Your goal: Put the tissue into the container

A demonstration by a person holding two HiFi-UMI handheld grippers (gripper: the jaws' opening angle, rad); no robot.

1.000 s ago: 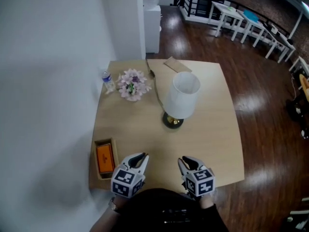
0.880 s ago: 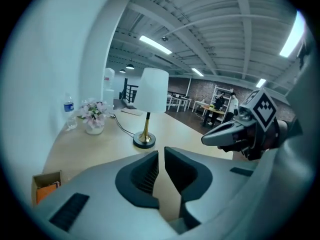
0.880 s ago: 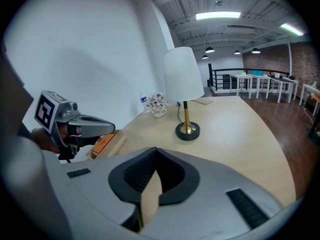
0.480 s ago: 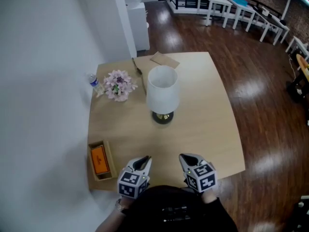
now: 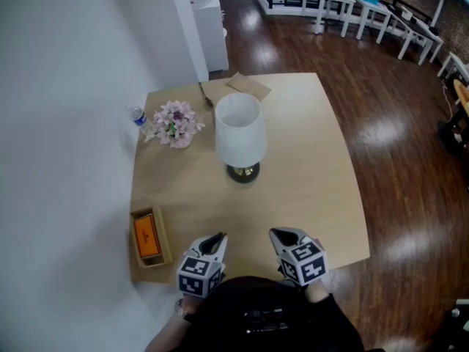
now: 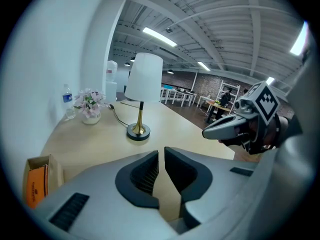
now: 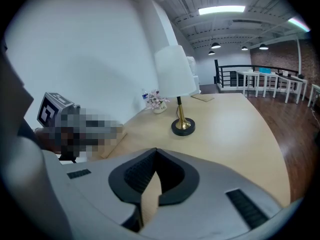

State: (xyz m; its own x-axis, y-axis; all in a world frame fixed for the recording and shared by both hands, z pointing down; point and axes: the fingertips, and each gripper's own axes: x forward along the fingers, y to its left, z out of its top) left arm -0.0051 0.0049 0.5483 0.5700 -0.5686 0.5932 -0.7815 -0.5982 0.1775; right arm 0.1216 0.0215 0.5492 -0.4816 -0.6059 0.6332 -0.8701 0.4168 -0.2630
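Note:
An orange packet [image 5: 146, 235] lies inside an open wooden box [image 5: 164, 239] at the table's near left corner; the box [image 6: 52, 170] also shows at the lower left of the left gripper view. My left gripper [image 5: 218, 237] hovers over the table's near edge, right of the box, shut with nothing between its jaws [image 6: 161, 156]. Beside it my right gripper [image 5: 279, 233] is shut and empty too [image 7: 156, 155]. The two grippers point toward the table's middle, a hand's width apart.
A white-shaded lamp [image 5: 238, 132] on a brass base stands mid-table, its cord running toward the far edge. A pot of pink flowers [image 5: 174, 123] and a small water bottle [image 5: 138, 116] sit at the far left by the wall. Brown paper [image 5: 248, 86] lies at the far edge.
The right gripper's jaws have come together. The head view has shifted, so the table sits a little further left and lower in the picture. Both grippers stay at the near edge.

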